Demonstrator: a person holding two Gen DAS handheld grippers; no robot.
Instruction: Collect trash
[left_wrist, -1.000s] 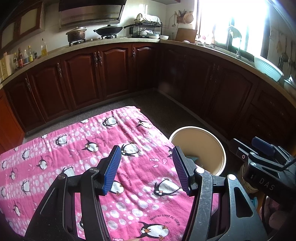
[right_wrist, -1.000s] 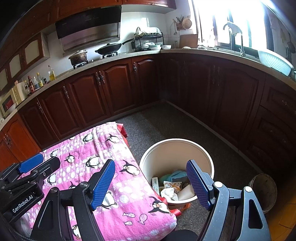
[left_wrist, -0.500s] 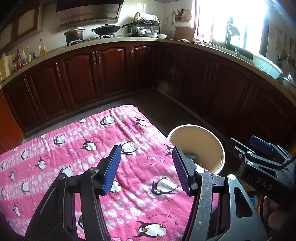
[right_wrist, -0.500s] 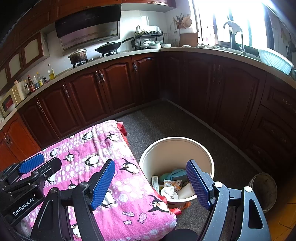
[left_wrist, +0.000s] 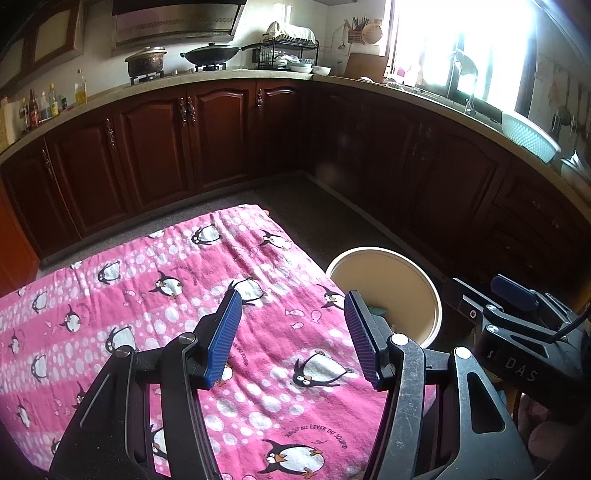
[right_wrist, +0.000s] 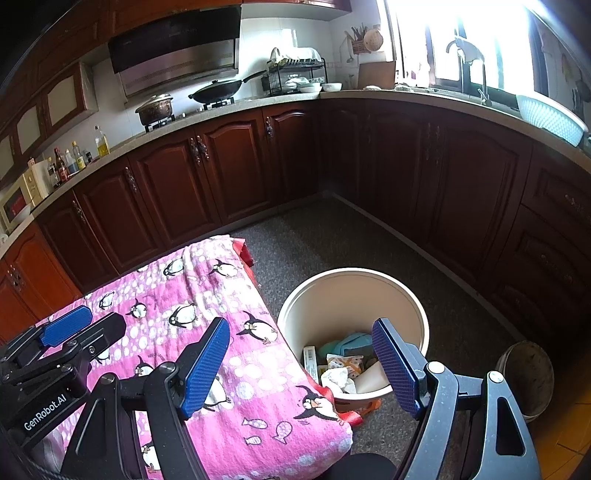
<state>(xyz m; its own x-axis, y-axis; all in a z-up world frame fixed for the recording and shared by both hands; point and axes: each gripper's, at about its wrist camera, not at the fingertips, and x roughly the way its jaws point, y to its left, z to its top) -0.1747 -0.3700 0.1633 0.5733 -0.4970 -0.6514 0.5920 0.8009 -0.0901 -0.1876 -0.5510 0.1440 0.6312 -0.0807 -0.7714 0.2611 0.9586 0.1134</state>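
A cream bin (right_wrist: 352, 295) stands on the floor at the right edge of a table draped in a pink penguin cloth (right_wrist: 221, 354). Crumpled paper, a small carton and a teal wad lie as trash (right_wrist: 341, 363) inside it. My right gripper (right_wrist: 301, 365) hangs open above the table's edge and the bin's near rim, holding nothing. In the left wrist view my left gripper (left_wrist: 291, 336) stands open over the pink penguin cloth (left_wrist: 155, 295), with nothing between its blue pads. The cream bin (left_wrist: 388, 284) shows past its right finger.
Dark wood cabinets (right_wrist: 221, 177) wrap the room under a stone counter with a wok (right_wrist: 218, 90), a pot and a dish rack. A dark round pot (right_wrist: 526, 376) sits on the floor right of the bin. Grey floor (right_wrist: 325, 236) lies beyond the table.
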